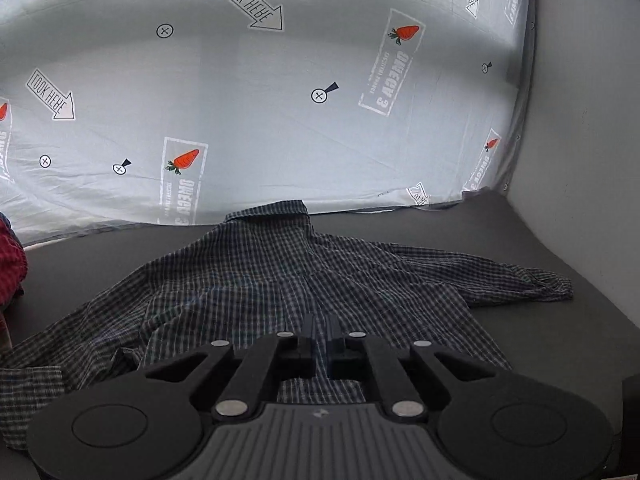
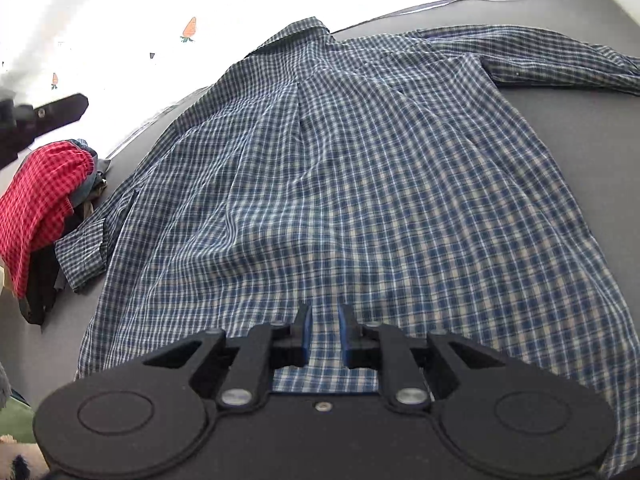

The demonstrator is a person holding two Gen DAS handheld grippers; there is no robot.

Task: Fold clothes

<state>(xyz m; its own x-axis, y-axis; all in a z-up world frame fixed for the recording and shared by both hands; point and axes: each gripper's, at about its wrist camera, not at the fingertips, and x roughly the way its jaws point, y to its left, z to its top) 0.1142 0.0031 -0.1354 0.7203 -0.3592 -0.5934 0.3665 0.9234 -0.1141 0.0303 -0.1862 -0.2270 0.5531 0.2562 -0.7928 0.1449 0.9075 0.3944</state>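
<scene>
A blue-and-white checked shirt point(image 1: 260, 272) point(image 2: 360, 160) lies spread back-up on a dark grey surface point(image 2: 580, 140), with its collar point(image 2: 304, 28) at the far end. One sleeve point(image 2: 560, 60) stretches right and the other cuff point(image 2: 84, 256) is folded in at the left. My left gripper point(image 1: 321, 318) hovers over the shirt's near part with only a narrow slit between its fingers, and flat cloth shows through it. My right gripper point(image 2: 325, 308) is over the hem area, its blue pads point(image 2: 306, 332) apart, with unbunched cloth visible between them.
A red checked garment point(image 2: 44, 200) point(image 1: 10, 256) tops a pile of clothes at the left. Beyond the collar lies a pale sheet point(image 1: 280, 120) printed with carrots and arrows. A wall point(image 1: 580, 120) borders the right side. A dark blurred object point(image 2: 44, 112) pokes in at the left.
</scene>
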